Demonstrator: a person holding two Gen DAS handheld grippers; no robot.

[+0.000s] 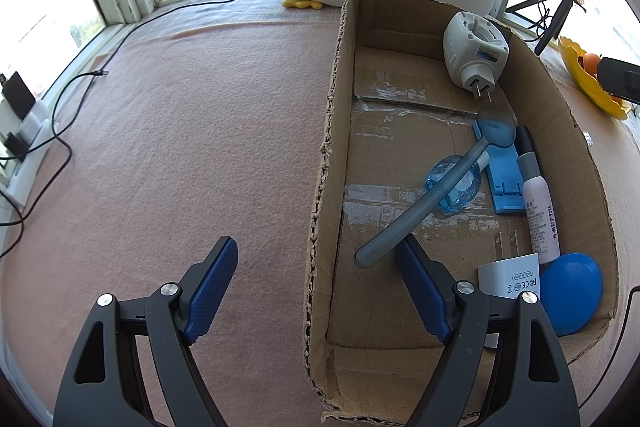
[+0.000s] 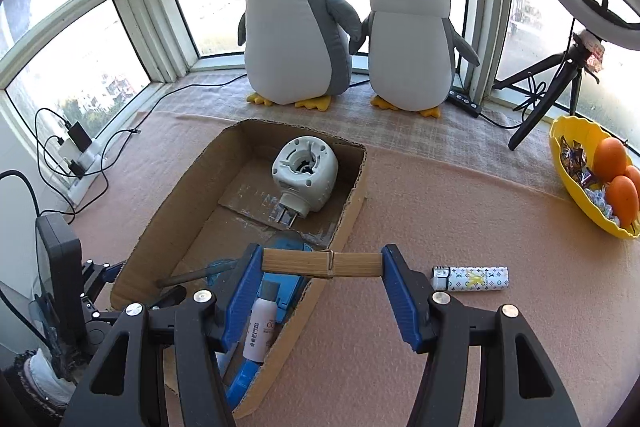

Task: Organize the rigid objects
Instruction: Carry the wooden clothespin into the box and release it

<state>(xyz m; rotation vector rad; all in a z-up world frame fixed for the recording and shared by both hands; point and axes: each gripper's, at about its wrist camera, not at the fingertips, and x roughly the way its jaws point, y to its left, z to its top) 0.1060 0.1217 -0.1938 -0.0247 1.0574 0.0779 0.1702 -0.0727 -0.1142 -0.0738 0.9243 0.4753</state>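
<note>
Right wrist: one clothespin (image 2: 321, 264), two penguins (image 2: 296, 23).

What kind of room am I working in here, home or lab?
Most likely a home, on a bay-window ledge covered by a pink fleece blanket. Two plush grey-and-white penguins stand against the panes, a yellow plastic bowl of oranges and sweets sits beside them, and a white ring light on a black tripod stands nearby.

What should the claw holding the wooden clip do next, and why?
Probably shift a little to the left until it is over the cardboard box, then open. The right claw holds the wooden clothespin by its two ends, right above the box's near wall. The other things already lie inside, like the white plug-in device and the spray bottle.
</note>
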